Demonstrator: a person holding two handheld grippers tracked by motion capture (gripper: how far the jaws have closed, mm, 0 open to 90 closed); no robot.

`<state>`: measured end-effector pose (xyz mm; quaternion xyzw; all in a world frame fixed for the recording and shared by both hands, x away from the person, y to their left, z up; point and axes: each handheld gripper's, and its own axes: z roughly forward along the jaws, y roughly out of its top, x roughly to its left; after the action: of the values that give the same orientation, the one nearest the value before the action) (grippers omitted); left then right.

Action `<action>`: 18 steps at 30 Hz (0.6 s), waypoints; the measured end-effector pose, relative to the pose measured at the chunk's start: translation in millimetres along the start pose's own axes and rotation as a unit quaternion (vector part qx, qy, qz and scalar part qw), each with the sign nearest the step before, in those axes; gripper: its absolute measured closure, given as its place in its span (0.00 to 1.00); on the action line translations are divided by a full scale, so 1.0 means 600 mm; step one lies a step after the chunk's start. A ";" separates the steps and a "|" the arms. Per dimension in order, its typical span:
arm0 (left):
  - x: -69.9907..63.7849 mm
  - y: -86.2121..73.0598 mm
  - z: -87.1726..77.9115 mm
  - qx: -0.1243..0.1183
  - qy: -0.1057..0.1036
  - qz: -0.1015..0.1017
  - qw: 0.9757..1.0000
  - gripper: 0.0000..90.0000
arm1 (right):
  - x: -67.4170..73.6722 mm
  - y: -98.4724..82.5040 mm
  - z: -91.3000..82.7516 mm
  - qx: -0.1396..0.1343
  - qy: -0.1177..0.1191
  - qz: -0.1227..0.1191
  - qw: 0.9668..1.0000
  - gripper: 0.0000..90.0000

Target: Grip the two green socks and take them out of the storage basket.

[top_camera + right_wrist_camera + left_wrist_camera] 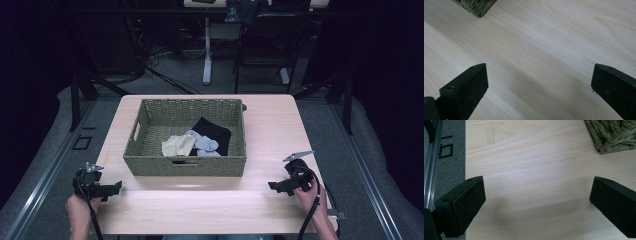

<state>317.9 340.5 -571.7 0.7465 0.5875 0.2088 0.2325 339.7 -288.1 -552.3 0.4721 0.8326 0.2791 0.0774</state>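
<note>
High view: a woven olive basket [185,165] sits mid-frame on the table [270,130], holding cream, grey and black socks [197,142]. Left gripper [116,187] lower left, right gripper [272,186] lower right — both empty. Left gripper view: jaws wide apart, basket corner [614,137] upper right. Right gripper view: jaws apart — basket corner [476,6] upper left.

Woven basket [150,120] mid-table [270,210] is the sole obstacle; its walls rise round the socks [196,142], so entry is from above. Bare wood lies L, R and in front of basket. Left gripper [118,187] and right gripper [271,186] sit near basket's front corners, jaws wide, nothing btwn them.
</note>
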 end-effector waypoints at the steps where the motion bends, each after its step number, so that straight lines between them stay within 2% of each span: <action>1: 0.000 0.000 0.000 0.000 0.000 0.000 1.000 0.00 | 0.000 0.000 0.000 0.000 0.000 0.000 1.000 0.00; 9: 0.004 -0.002 -0.002 -0.001 0.002 -0.006 1.000 0.00 | 0.001 0.000 0.000 0.000 -0.002 0.000 1.000 0.00; 10: 0.005 -0.001 -0.008 -0.004 0.000 -0.016 1.000 0.00 | 0.001 0.001 -0.002 0.001 -0.004 -0.001 1.000 0.00; 15: 0.005 0.003 -0.020 -0.009 0.004 -0.024 1.000 0.00 | 0.001 0.000 -0.003 -0.002 -0.007 0.001 1.000 0.00; 18: 0.004 0.011 -0.035 -0.019 -0.004 -0.035 0.999 0.00 | 0.001 0.000 -0.002 -0.003 -0.009 0.002 1.000 0.00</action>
<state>311.5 343.6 -550.6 0.7218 0.6080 0.2087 0.2564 338.9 -288.4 -551.2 0.4762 0.8299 0.2778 0.0858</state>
